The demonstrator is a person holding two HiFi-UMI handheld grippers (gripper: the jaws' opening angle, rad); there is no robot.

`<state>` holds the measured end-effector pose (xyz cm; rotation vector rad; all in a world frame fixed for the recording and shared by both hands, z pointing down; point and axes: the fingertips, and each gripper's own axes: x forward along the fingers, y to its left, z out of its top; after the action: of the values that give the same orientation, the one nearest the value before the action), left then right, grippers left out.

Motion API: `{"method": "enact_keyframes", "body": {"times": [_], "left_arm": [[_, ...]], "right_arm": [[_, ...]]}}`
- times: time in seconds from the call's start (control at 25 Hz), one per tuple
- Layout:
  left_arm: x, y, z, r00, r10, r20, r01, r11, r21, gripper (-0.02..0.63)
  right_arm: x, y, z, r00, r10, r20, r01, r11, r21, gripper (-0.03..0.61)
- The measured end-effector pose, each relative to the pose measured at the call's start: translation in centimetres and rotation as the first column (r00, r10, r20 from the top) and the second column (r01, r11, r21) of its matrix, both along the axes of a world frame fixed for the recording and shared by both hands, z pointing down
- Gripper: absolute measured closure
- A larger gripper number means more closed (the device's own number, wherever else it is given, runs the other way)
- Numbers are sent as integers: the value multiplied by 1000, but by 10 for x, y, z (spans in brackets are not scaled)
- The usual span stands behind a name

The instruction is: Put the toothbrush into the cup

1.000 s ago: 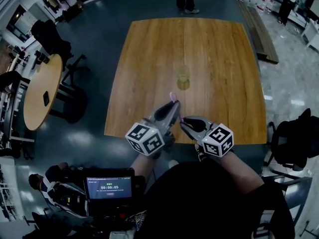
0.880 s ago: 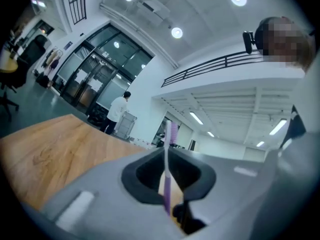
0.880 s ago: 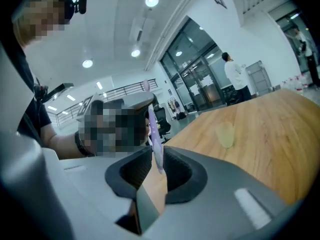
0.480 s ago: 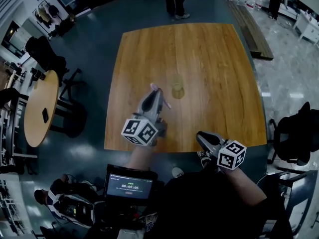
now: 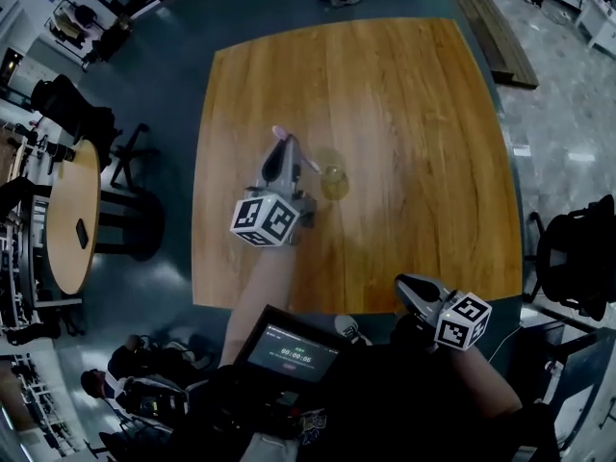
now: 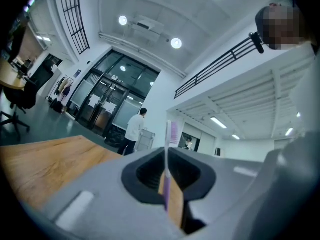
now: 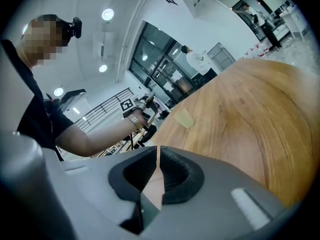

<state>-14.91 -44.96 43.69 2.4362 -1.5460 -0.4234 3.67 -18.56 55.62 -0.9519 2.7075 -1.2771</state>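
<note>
The left gripper [image 5: 285, 148] clamps the toothbrush [image 5: 280, 132] just left of the cup [image 5: 334, 182], far nearer it than the right gripper [image 5: 412, 285], closed and empty, well back from the cup. The brush lies across the jaws, bristles away from the cup, handle slanting toward it.

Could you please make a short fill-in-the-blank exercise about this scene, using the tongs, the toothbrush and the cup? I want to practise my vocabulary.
1. The left tongs are shut on a purple ____.
2. The clear cup stands on the wooden ____, close to the left tongs.
3. The right tongs are shut and hold ____.

Missing words: toothbrush; table; nothing.
</note>
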Motion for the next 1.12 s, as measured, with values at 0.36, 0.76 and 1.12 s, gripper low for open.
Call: {"method": "enact_keyframes", "body": {"times": [0.36, 0.76, 1.12], "left_arm": [[2, -20, 68, 995, -22, 98, 32, 994, -105, 592], [14, -18, 105, 984, 12, 177, 17, 987, -158, 592], [18, -12, 120, 982, 15, 187, 20, 983, -181, 551]], "right_arm": [[14, -10, 27, 1000, 4, 19, -2, 993, -118, 569], [6, -5, 39, 999, -21, 32, 26, 986, -163, 574], [16, -6, 45, 999, -1, 39, 8, 985, -174, 575]]}}
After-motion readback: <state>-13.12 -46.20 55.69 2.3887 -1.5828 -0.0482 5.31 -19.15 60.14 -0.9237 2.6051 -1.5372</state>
